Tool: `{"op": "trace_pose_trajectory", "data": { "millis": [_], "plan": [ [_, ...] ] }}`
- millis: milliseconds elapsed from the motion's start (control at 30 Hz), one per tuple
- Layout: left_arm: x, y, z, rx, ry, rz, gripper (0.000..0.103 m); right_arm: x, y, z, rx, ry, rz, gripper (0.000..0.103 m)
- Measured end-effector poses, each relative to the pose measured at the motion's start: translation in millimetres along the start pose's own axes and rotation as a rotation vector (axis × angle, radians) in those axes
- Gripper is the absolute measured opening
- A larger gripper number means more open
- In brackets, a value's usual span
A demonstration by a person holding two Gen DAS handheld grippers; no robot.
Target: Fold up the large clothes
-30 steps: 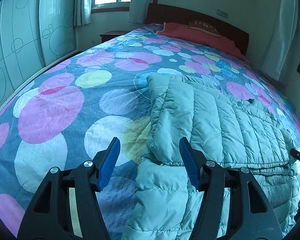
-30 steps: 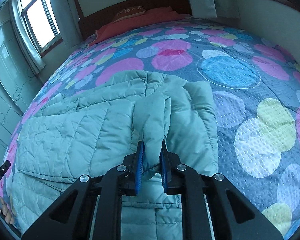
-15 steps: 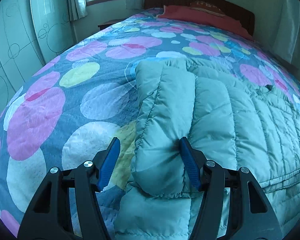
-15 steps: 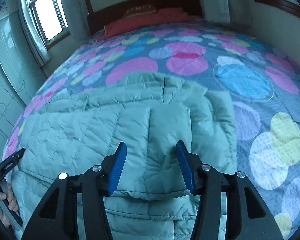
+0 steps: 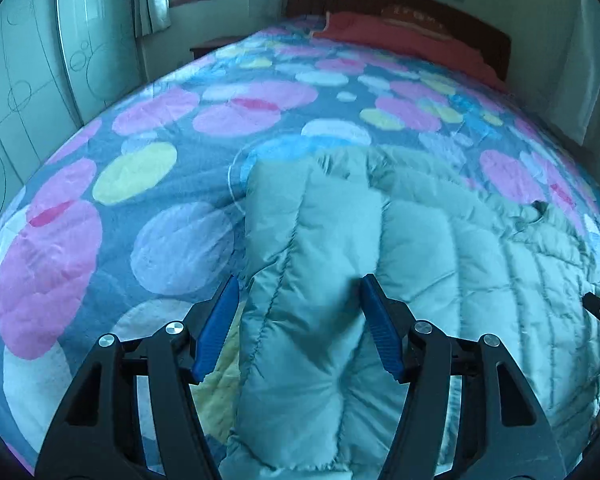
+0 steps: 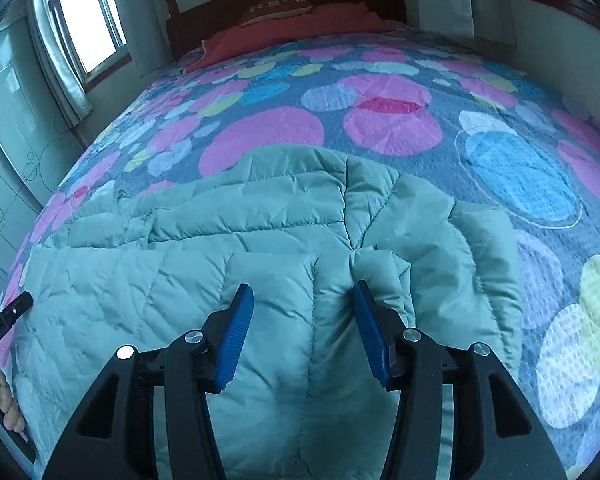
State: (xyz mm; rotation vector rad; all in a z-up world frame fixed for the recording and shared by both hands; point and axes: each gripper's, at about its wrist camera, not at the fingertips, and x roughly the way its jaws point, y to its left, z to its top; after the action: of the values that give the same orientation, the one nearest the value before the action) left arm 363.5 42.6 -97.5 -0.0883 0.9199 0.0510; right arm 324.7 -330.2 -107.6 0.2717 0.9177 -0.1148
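A large pale green quilted down jacket (image 5: 440, 248) lies spread on the bed; it also shows in the right wrist view (image 6: 260, 240). Its left sleeve (image 5: 300, 300) is folded inward over the body, and its right sleeve (image 6: 320, 312) likewise. My left gripper (image 5: 298, 320) is open, its blue pads either side of the left sleeve, close over it. My right gripper (image 6: 304, 328) is open, straddling the right sleeve. Neither holds anything.
The bed carries a blue cover (image 5: 160, 208) with pink, yellow and white circles. Red pillows (image 6: 284, 28) and a dark wooden headboard (image 5: 400, 4) stand at the far end. A wardrobe (image 5: 28, 64) and a window (image 6: 84, 36) are on the left. The other gripper's tip (image 6: 8, 316) shows at the left edge.
My right gripper was shut on the right sleeve a second ago, then opened and let it lie on the jacket. My left gripper, open throughout, moved forward over the left sleeve.
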Motion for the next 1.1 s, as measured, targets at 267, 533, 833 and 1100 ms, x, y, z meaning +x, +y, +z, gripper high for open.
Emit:
{"op": "trace_pose_trajectory", "data": {
  "millis": [267, 533, 833, 1100],
  "plan": [
    [-6.5, 21.4, -11.4, -0.075, -0.020, -0.023, 0.064, -23.7, 0.8, -15.3, -0.016, -0.042, -0.023, 0.054],
    [-18.5, 30.6, -18.3, -0.086, -0.005, -0.039, 0.069, -33.1, -9.8, -25.5, 0.005, -0.020, 0.015, 0.059],
    [-92.4, 85.4, -79.4, -0.175, -0.021, -0.028, 0.069, -108.6, -59.7, -90.6, 0.096, -0.017, -0.012, 0.059],
    [-157.3, 132.0, -168.5, -0.326, 0.001, -0.021, 0.069, -166.2, -108.0, -180.3, 0.189, 0.029, -0.038, 0.059]
  ]
}}
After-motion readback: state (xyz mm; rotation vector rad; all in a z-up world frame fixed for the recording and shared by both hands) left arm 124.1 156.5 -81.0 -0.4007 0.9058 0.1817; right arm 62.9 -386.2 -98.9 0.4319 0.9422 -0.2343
